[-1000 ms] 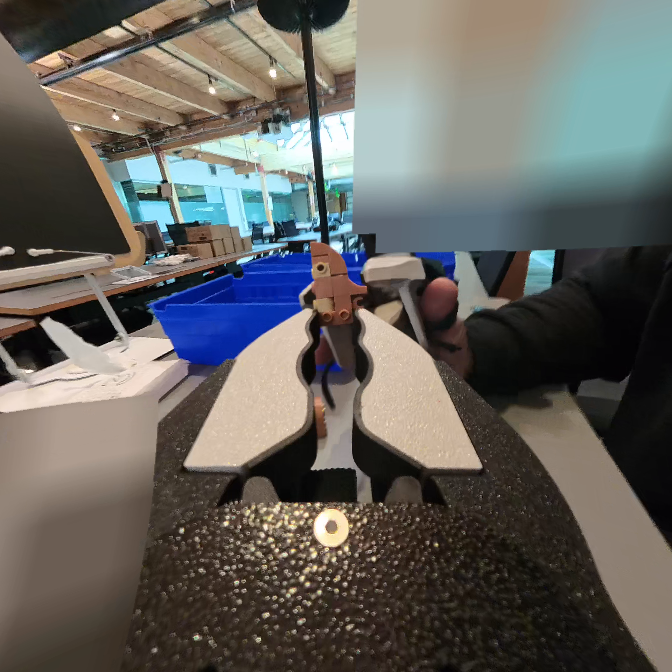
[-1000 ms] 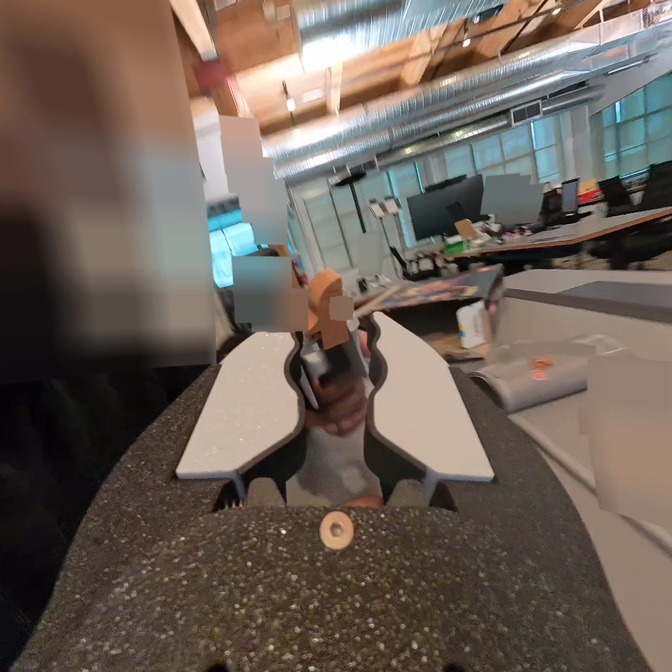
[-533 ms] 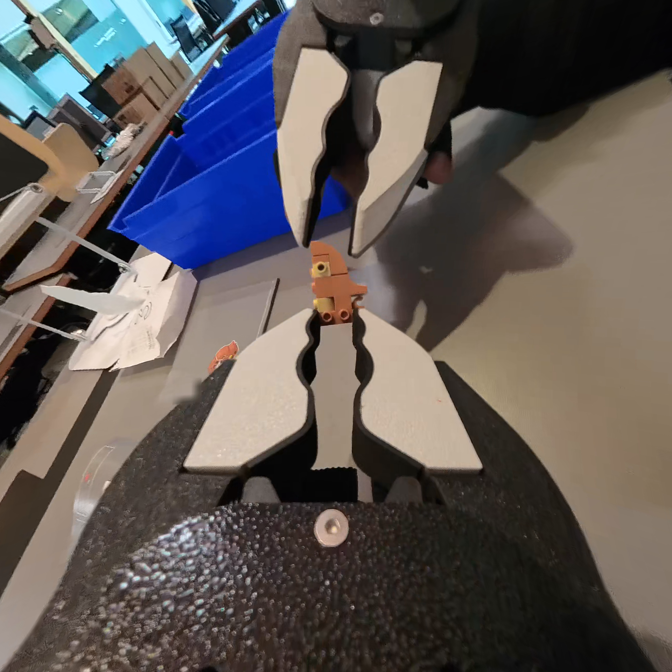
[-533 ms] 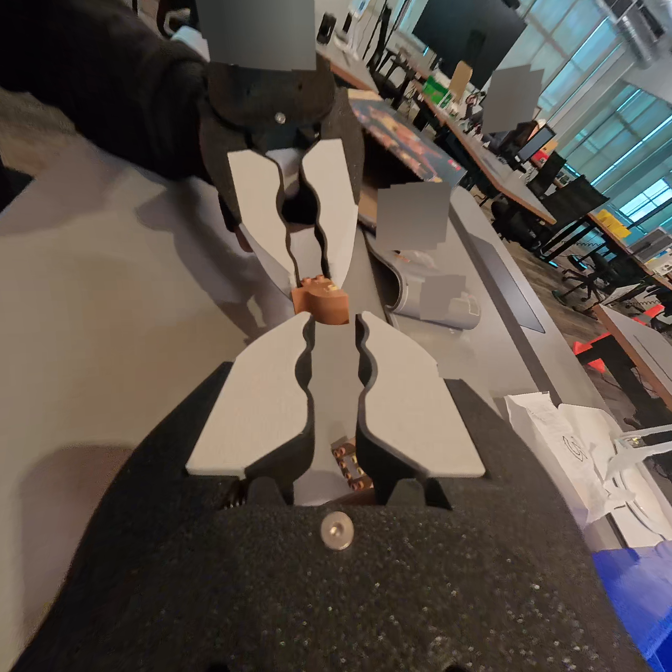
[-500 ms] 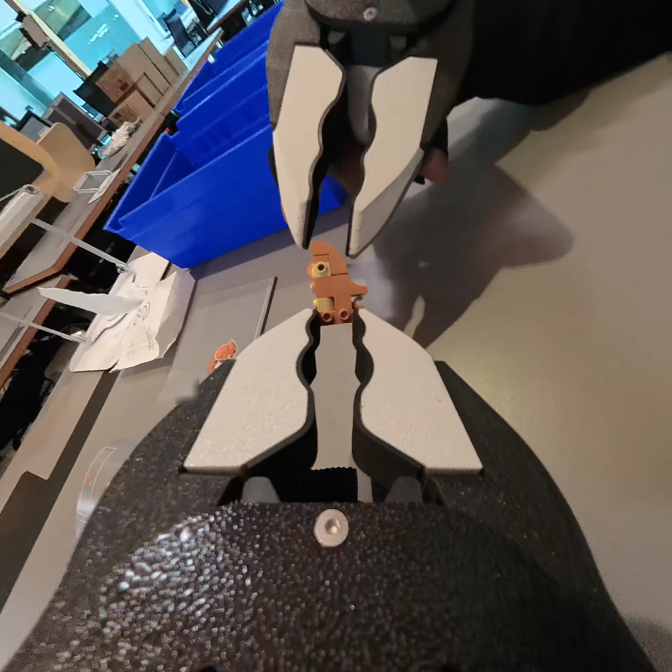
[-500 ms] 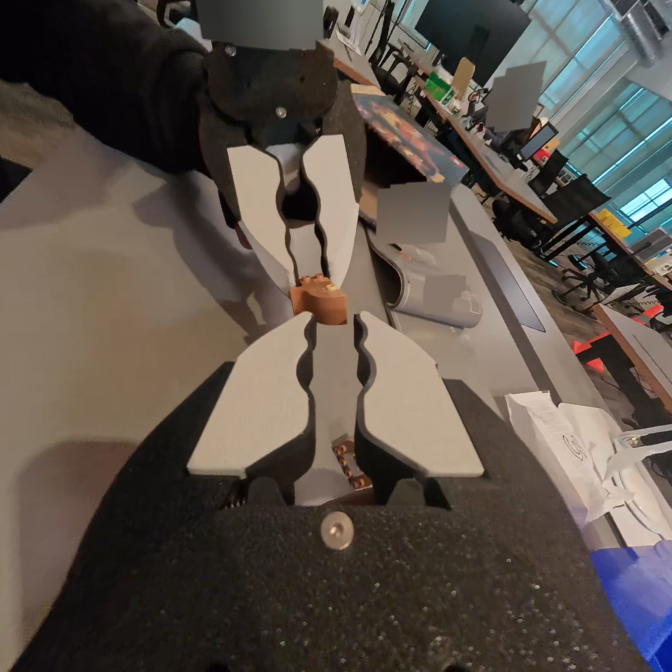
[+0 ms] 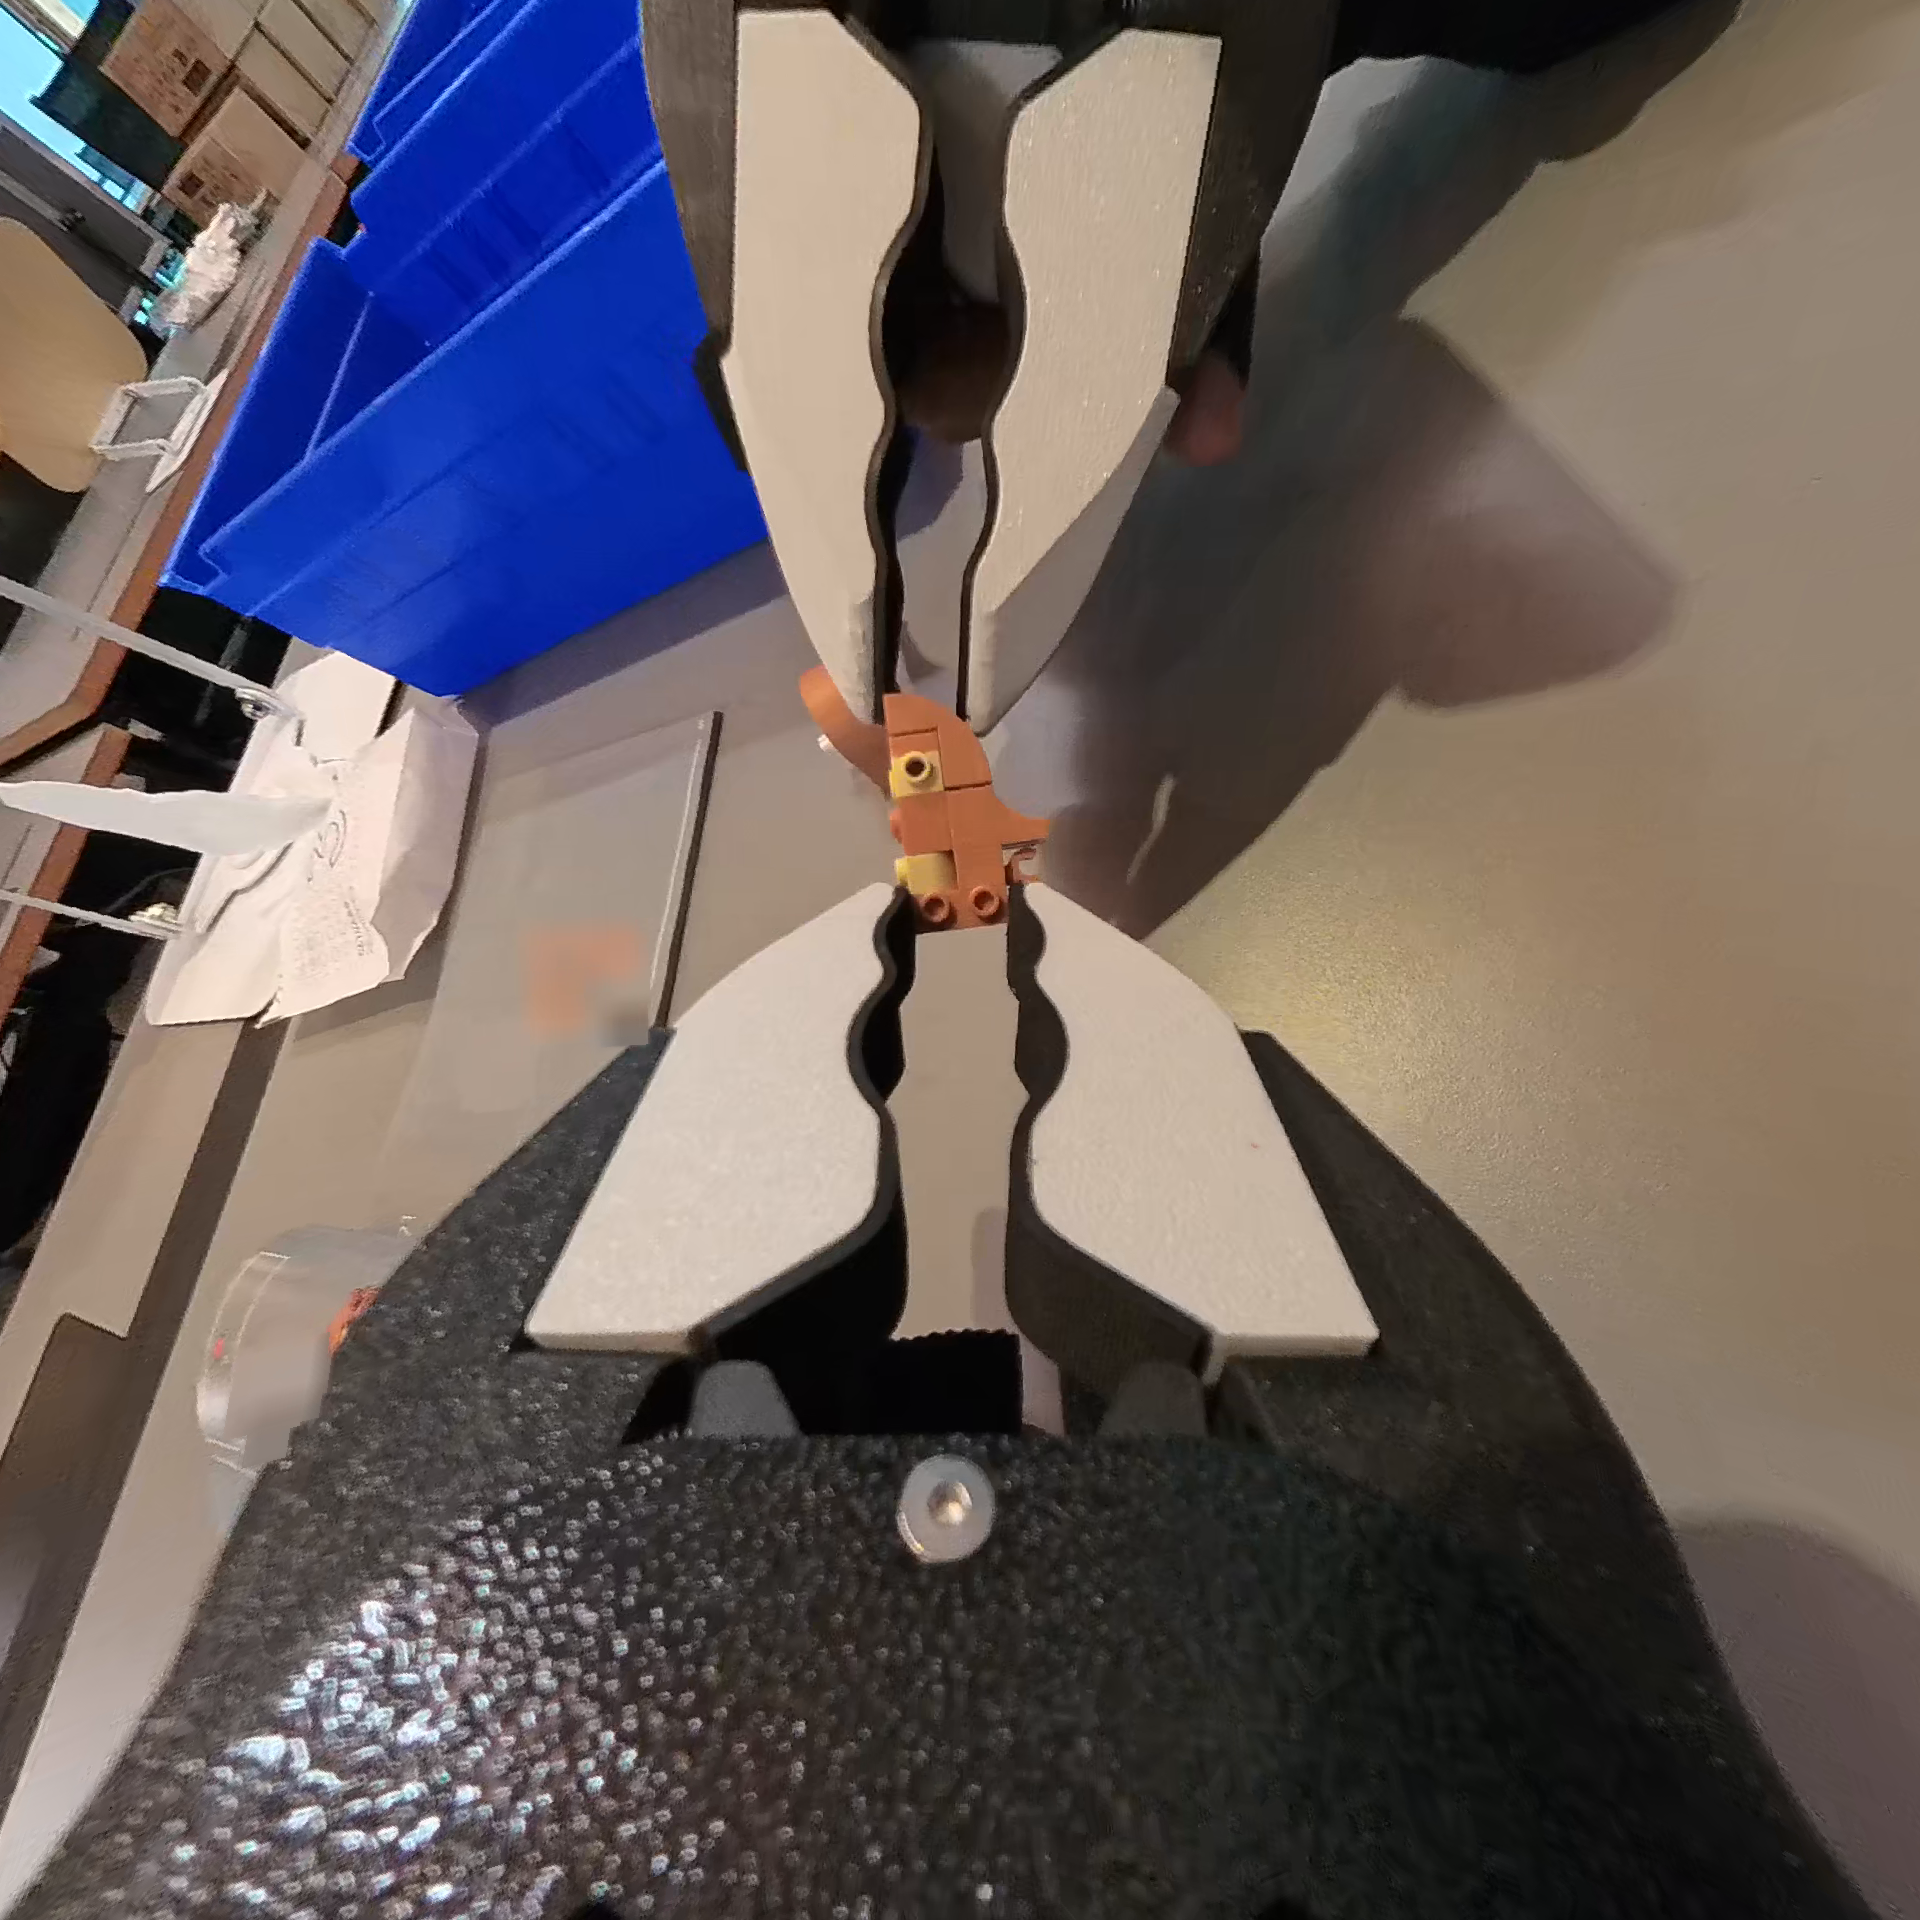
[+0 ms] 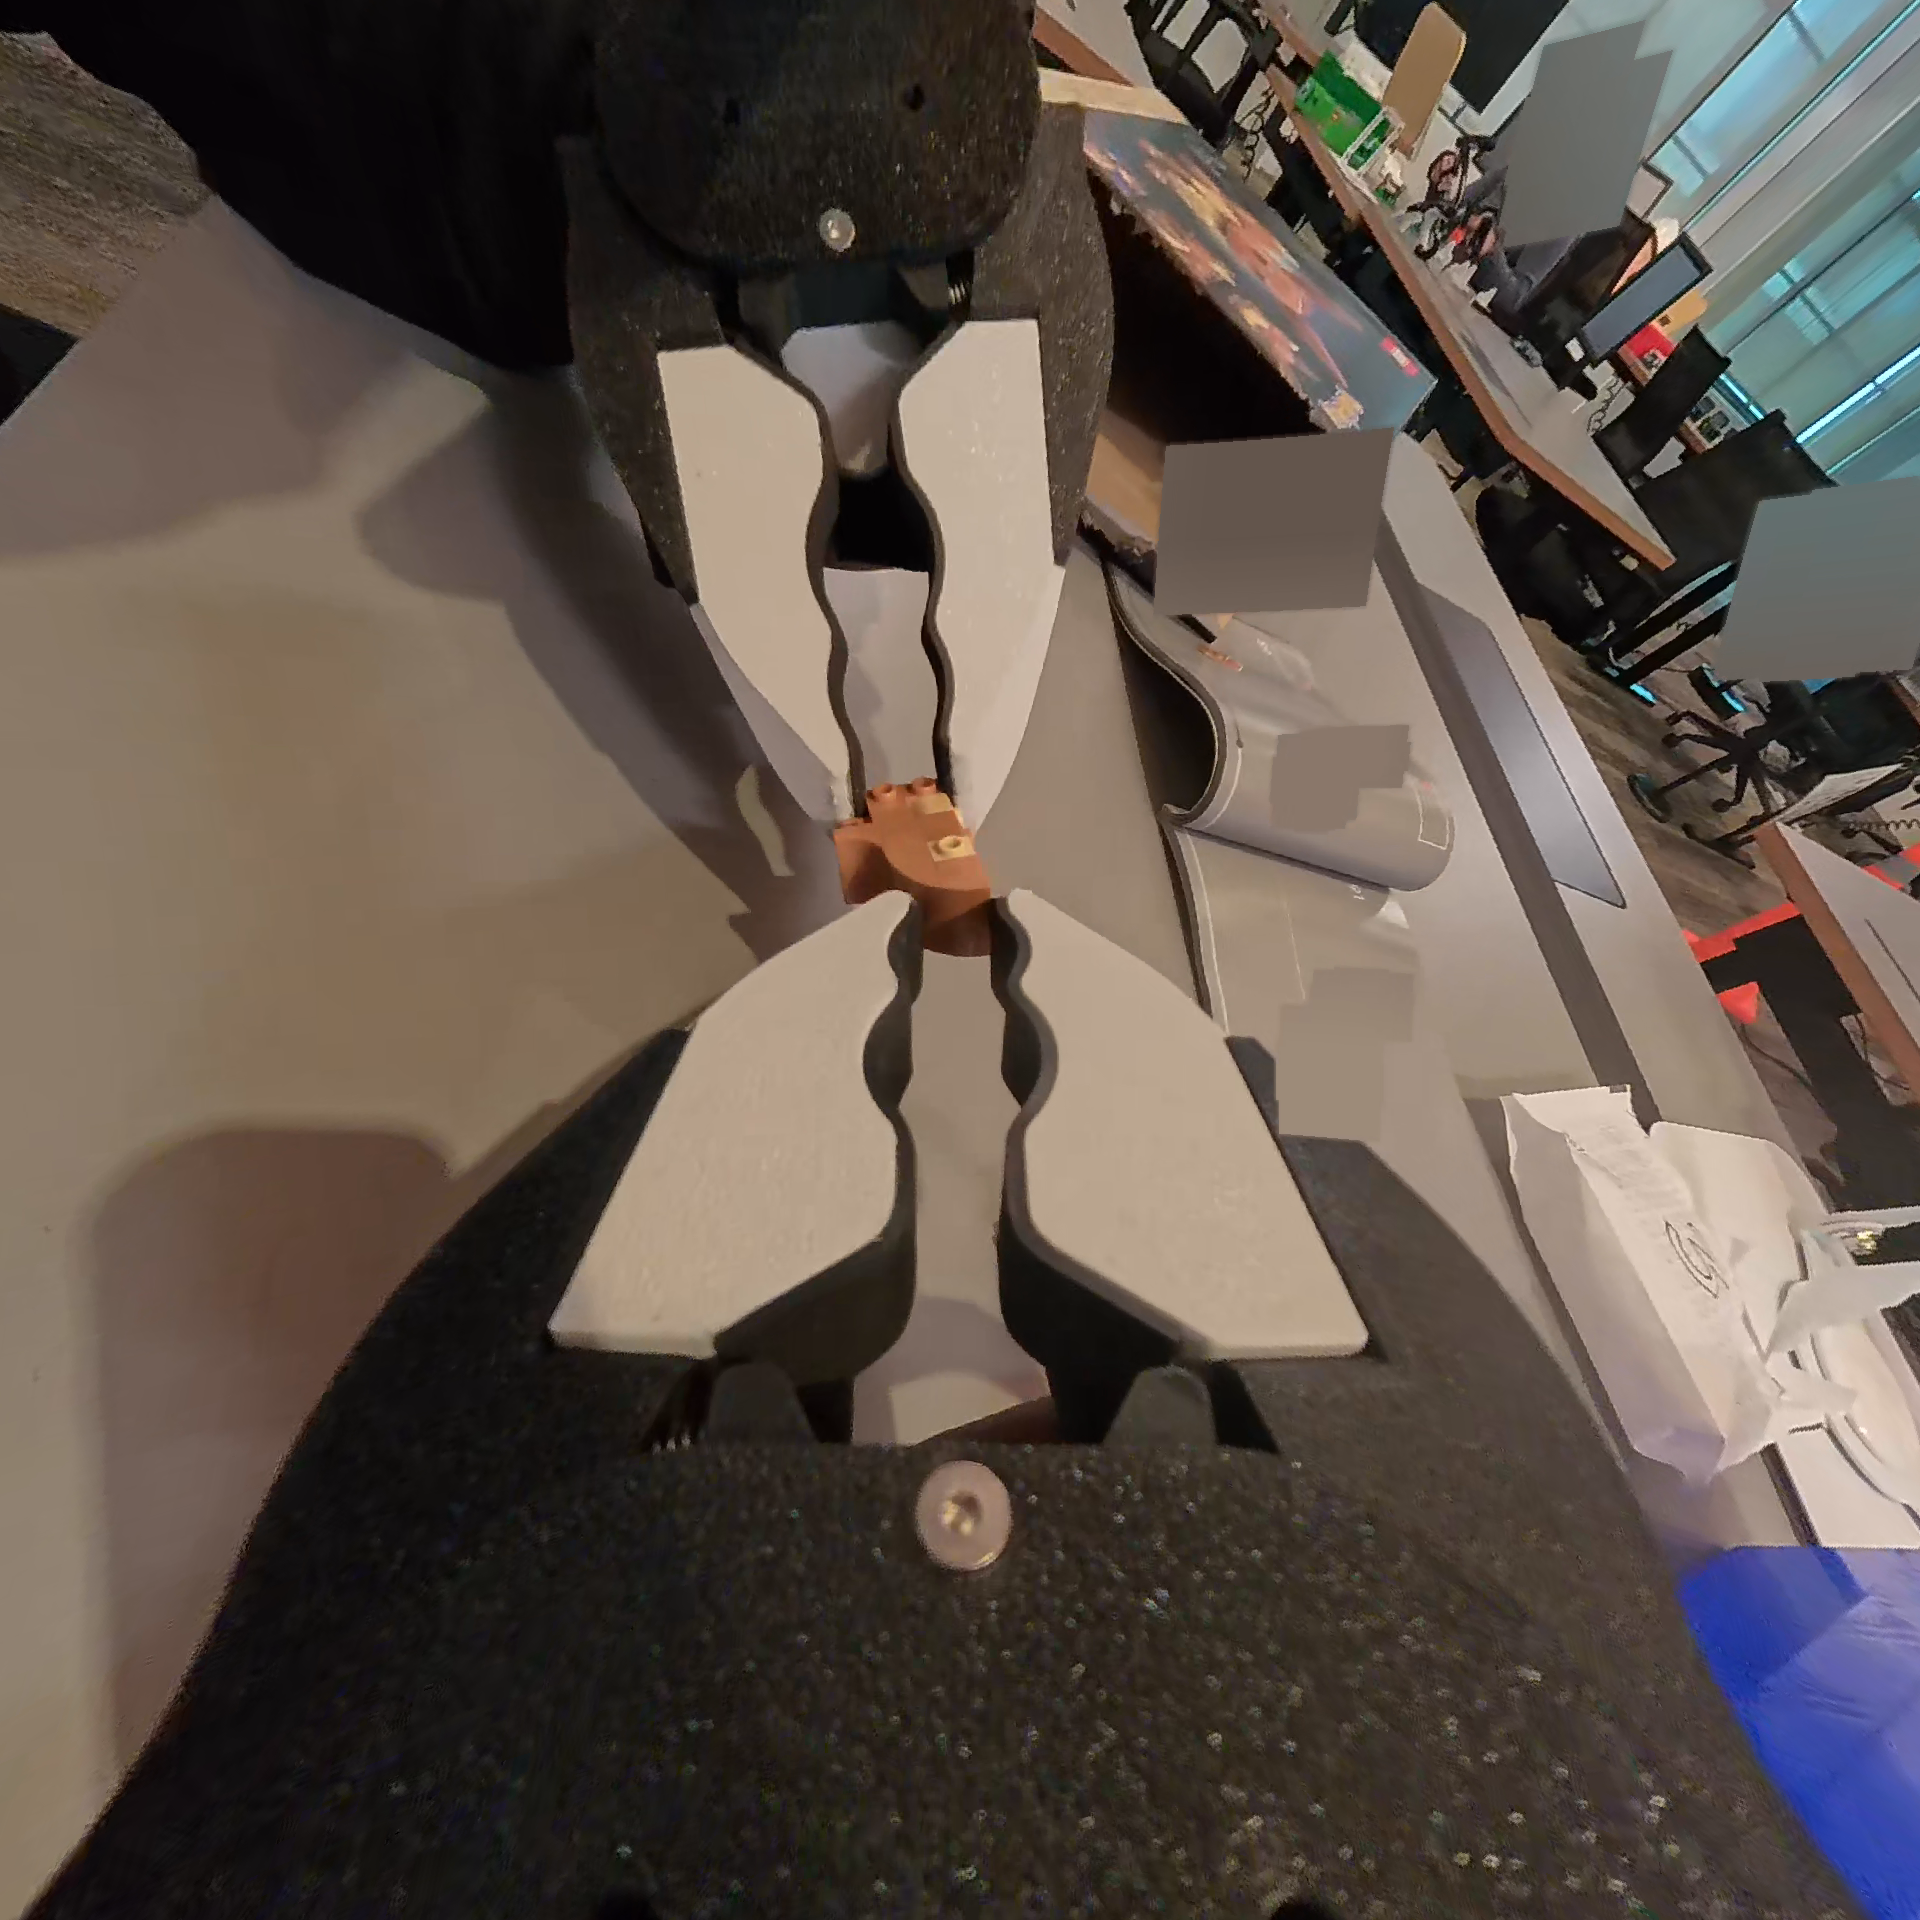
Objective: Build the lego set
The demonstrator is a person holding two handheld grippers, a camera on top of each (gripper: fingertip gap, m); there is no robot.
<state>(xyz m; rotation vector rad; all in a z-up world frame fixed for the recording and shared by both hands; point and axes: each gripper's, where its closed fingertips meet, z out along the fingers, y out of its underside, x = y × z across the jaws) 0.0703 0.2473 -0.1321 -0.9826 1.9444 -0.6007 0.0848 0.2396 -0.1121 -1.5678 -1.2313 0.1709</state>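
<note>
The left gripper [image 7: 958, 896] had its two white, wavy-edged fingers drawn close together, pressing on the studded lower end of a small brown toy-brick assembly with pale yellow studded pieces [image 7: 948, 805], which was held up in the air above the grey table [image 7: 1558, 935]. Facing it tip to tip, the right gripper [image 8: 954, 906] was likewise nearly closed, its fingertips clamped on the rounded opposite end of the same brick assembly [image 8: 914, 862], so the piece spanned the space between both grippers. A curved brown piece [image 7: 836, 727] stuck out beside the right gripper's fingertip in the left wrist view. Toward the far left edge of the table stood blue plastic bins [image 7: 499, 416], with crumpled white paper [image 7: 312, 831] just in front of them. A curled open grey booklet [image 8: 1299, 748] lay on the table to the right in the right wrist view.
</note>
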